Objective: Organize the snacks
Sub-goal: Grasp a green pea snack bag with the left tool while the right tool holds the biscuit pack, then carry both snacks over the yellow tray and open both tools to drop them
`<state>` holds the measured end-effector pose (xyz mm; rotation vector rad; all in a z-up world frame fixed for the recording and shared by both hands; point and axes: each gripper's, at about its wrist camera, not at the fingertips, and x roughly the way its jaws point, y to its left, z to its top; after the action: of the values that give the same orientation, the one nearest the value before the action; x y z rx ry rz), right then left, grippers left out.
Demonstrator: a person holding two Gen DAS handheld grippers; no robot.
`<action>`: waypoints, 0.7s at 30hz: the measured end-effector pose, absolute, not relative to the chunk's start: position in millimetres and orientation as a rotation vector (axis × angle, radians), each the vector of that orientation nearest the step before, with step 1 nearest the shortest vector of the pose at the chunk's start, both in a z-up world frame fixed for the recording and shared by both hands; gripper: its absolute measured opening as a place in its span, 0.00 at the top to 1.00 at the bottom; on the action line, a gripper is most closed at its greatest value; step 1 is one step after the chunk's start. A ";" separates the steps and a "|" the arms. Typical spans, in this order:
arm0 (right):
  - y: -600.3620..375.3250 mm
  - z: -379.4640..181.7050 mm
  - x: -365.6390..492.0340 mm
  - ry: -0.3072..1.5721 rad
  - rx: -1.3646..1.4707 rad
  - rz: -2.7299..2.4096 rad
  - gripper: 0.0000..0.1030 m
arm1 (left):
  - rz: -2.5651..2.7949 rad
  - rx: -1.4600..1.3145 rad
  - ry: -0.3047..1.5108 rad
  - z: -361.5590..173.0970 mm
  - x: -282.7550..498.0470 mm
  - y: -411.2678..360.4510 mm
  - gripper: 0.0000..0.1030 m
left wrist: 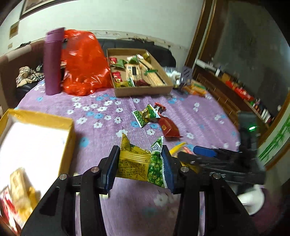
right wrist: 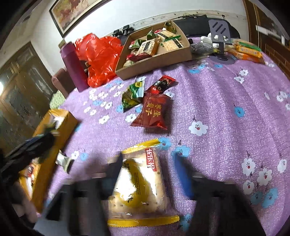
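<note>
Purple flowered cloth (right wrist: pixel 217 101) covers the tabletop, with a white wall and a framed picture (right wrist: pixel 72 14) behind it. At the far edge stand a purple flask (left wrist: pixel 52 63), a red plastic bag (left wrist: pixel 83 63) and a shallow cardboard tray (left wrist: pixel 143 90) full of snack packets. The left claw (left wrist: pixel 140 167) is clamped on a green-and-yellow snack packet (left wrist: pixel 141 167), held above the cloth just beside a yellow box (left wrist: pixel 68 130) at the near left. The right claw (right wrist: pixel 150 174) stands apart, its blurred fingers on either side of a yellow-edged cracker packet (right wrist: pixel 141 183) lying on the cloth; its pads do not press it. Mid-cloth lie a red snack packet (right wrist: pixel 152 112), a dark red one (right wrist: pixel 163 84) and a green one (right wrist: pixel 131 96), close together.
</note>
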<state>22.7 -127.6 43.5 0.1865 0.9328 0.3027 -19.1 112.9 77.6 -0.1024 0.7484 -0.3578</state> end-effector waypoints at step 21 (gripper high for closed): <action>-57.3 53.2 -32.2 0.921 -0.067 0.376 0.32 | -0.124 -0.421 0.577 79.7 -122.3 285.9 0.58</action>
<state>-32.2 -57.3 53.2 -0.0667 0.9205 0.3762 -122.3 285.9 79.7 -0.4209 0.5768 -0.1240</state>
